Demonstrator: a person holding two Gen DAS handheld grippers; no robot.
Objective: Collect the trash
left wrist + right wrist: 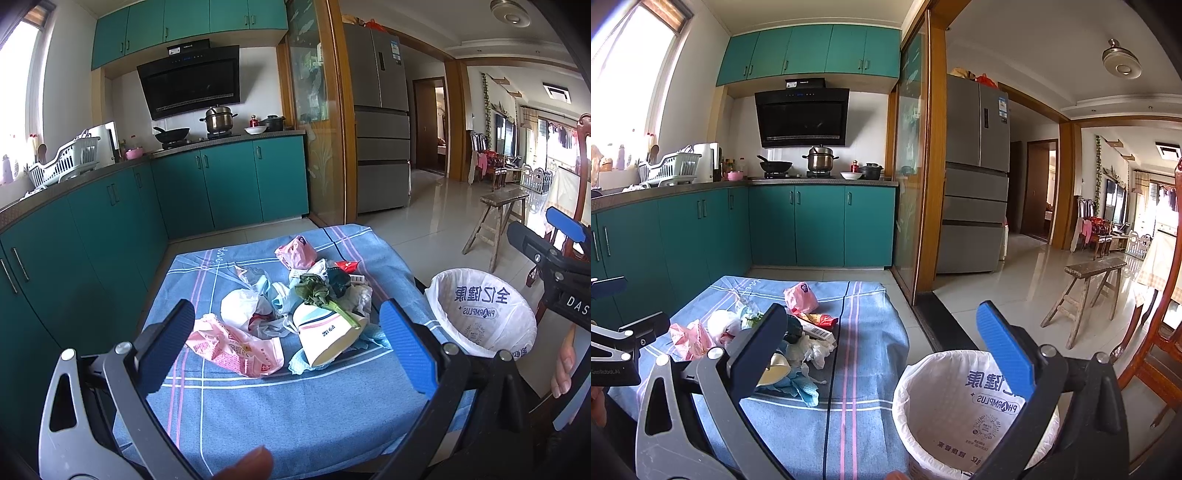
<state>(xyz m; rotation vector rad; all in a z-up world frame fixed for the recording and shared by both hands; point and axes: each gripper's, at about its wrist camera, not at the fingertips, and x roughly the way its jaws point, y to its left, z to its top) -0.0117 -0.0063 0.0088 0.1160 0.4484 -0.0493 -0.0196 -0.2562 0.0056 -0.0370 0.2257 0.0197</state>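
A heap of trash lies on a table under a blue striped cloth [295, 417]: a tipped paper cup [325, 336] with a wilted green stalk [321, 295] on it, a pink printed bag [236, 347], white crumpled plastic [243, 306], a pink bag [297, 251] farther back. My left gripper [286, 339] is open and empty, just short of the cup. My right gripper [882, 350] is open and empty, above the gap between the table [864, 369] and a white-lined trash bin [960, 410]. The bin also shows in the left wrist view [484, 314].
Teal kitchen cabinets [110, 229] run along the left and back. A wooden stool [1086, 295] stands on the tiled floor to the right, and a wooden chair [1156, 347] at the far right. A fridge [975, 177] stands behind the glass sliding door.
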